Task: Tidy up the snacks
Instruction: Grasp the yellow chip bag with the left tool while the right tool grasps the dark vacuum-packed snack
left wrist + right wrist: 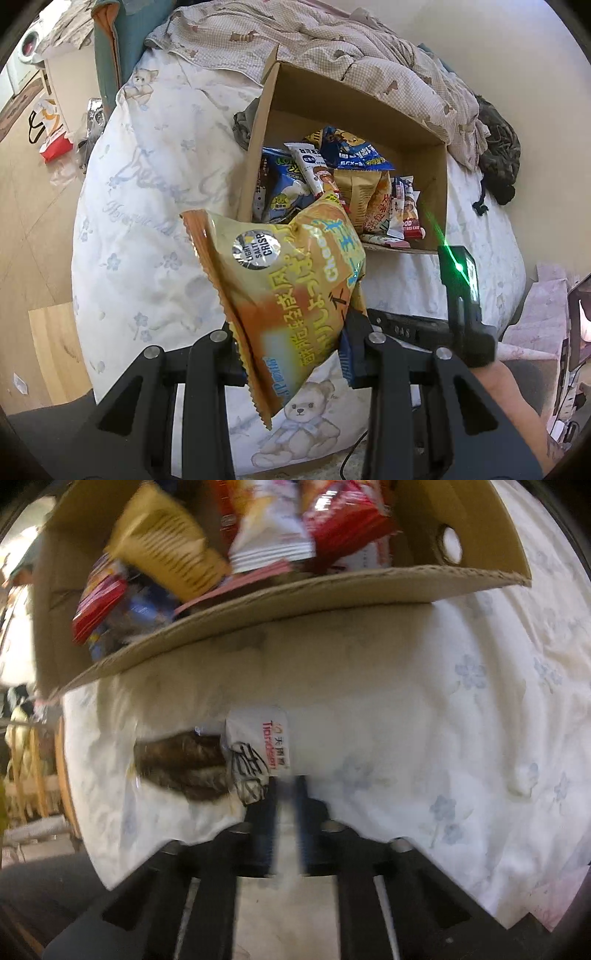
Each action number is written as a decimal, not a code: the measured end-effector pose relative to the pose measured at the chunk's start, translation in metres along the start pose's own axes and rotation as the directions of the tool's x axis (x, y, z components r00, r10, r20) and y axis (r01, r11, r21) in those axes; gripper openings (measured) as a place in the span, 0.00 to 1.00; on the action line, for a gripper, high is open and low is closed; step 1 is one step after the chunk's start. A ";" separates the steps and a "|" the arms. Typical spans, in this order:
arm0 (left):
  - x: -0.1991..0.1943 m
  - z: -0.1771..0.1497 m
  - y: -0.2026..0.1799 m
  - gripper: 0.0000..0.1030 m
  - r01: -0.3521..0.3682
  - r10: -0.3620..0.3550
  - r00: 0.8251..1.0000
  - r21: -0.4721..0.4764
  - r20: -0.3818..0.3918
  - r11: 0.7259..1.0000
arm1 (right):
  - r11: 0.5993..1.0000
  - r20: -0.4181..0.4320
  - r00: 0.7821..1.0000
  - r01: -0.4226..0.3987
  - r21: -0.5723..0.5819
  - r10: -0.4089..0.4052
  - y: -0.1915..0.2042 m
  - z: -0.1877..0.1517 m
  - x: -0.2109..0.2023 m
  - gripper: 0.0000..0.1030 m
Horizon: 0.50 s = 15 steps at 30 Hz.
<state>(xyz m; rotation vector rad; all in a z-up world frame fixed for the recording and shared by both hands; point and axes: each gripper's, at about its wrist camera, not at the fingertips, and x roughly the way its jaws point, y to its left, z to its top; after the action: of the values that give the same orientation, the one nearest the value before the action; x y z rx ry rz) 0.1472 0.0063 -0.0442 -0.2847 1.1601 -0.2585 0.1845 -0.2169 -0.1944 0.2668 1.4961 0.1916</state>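
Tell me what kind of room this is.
Most likely a bedroom. The snack box sits on a bed with a flower-and-teddy-print sheet, a rumpled checked quilt is bunched behind it, and the floor alongside is wood.

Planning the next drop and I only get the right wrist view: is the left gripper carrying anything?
Observer: Yes. The left gripper is shut on an orange-yellow foil crisp bag.
Operator: Is it in the box yet?
Observer: It seems not. The bag hangs in front of the open brown cardboard box, its top corner overlapping the box's near edge.
Operator: What's behind the box?
Observer: A crumpled beige checked blanket lies heaped along its far side.
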 end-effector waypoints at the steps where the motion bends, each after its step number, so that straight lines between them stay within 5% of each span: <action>1: -0.001 0.001 -0.001 0.30 0.000 0.000 1.000 0.000 0.005 1.000 | 1.000 0.002 1.000 -0.001 -0.014 0.001 0.003 -0.005 -0.002 0.00; 11: -0.013 0.004 0.014 0.30 0.022 -0.020 0.999 -0.071 0.029 0.997 | 0.977 -0.142 0.982 -0.149 -0.154 0.127 0.036 -0.075 0.004 0.00; 15: -0.017 0.005 0.024 0.31 0.005 0.000 0.999 -0.103 0.046 0.995 | 0.976 -0.025 1.000 -0.020 -0.219 0.015 0.050 -0.072 -0.013 0.06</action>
<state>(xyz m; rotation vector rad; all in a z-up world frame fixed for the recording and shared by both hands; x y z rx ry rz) 0.1466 0.0345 -0.0362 -0.3808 1.1298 -0.1940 0.1138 -0.1693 -0.1710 0.1004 1.4816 0.3726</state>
